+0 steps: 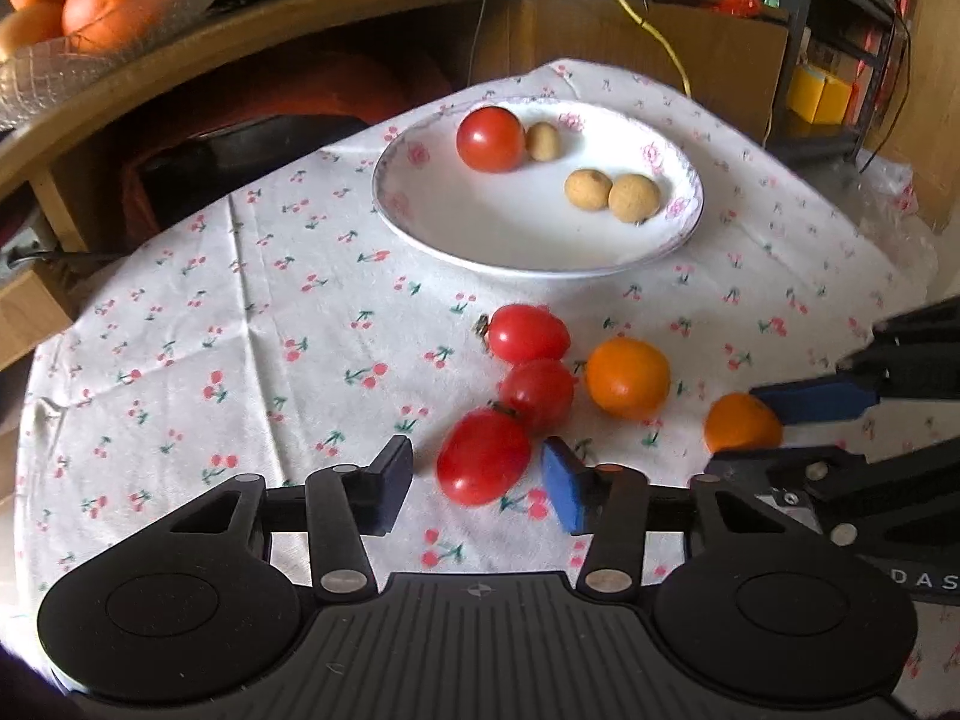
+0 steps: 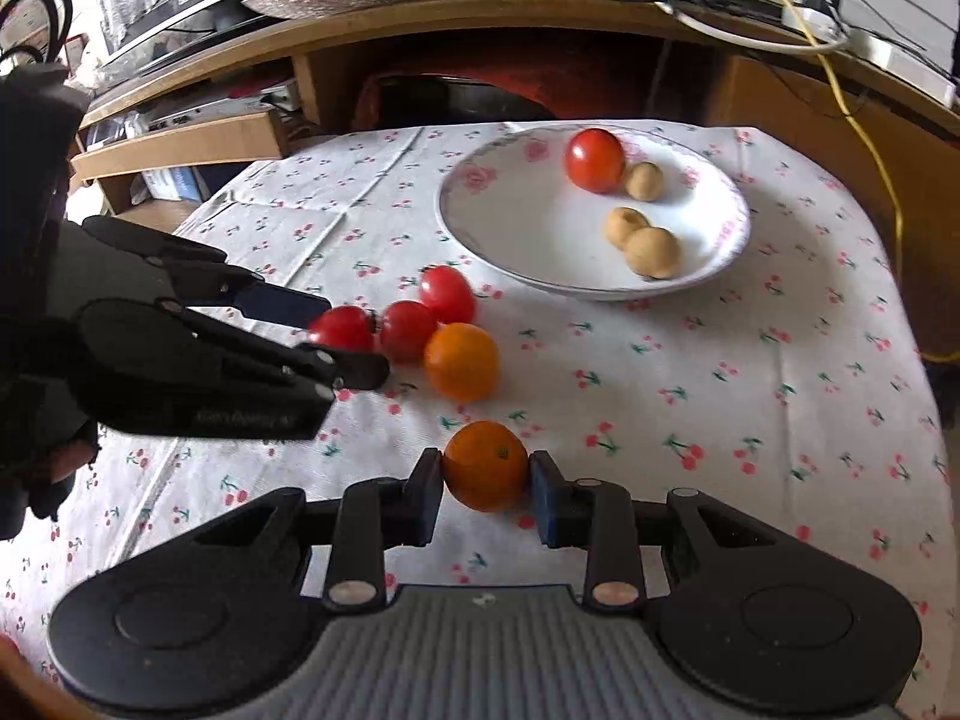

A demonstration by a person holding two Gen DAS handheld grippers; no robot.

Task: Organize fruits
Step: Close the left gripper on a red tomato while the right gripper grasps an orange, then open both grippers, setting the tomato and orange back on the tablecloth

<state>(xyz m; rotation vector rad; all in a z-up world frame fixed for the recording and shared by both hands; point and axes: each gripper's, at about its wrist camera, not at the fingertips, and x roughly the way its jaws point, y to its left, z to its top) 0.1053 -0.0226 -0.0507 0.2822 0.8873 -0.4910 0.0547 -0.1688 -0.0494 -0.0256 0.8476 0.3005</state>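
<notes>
With the right claw (image 2: 486, 495) pinching an orange (image 2: 486, 466) and the left claw (image 1: 477, 483) spread around a tomato (image 1: 483, 456), lift gently, carrying each to the plate (image 2: 492, 222).

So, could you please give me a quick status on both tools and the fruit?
Right tool shut on small orange. Left tool open around nearest tomato. Plate path unobstructed.

Tomatoes (image 1: 528, 384) before plate (image 1: 420, 222)
</notes>
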